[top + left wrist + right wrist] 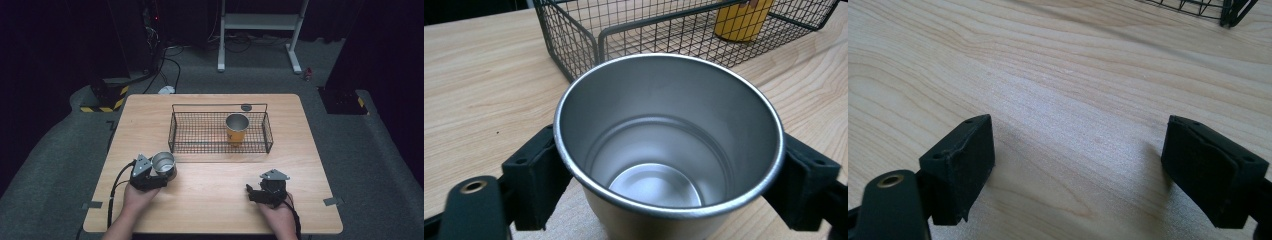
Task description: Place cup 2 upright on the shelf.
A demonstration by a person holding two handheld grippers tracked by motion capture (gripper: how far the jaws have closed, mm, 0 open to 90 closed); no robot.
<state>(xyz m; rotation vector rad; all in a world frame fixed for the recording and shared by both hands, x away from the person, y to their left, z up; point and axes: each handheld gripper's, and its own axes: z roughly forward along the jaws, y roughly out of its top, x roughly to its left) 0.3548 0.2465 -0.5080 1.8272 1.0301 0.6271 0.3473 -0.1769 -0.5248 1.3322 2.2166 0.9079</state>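
Silver cup (669, 150) stands upright on table (210, 200), near left front, just in front of wire basket (175, 131). Left gripper (159, 174) squeezes cup from both sides, black pads (536, 175) tight on its wall. Step looks like: grab done, lift comes next. Next move likely: raise cup over basket wall, set it beside yellow cup (237, 128) inside. Keep cup upright, clear wire rim. Left hand (137, 196) low on table, gripper pointing forward. Right gripper (254, 193) rests near right front, jaws wide apart, nothing between.
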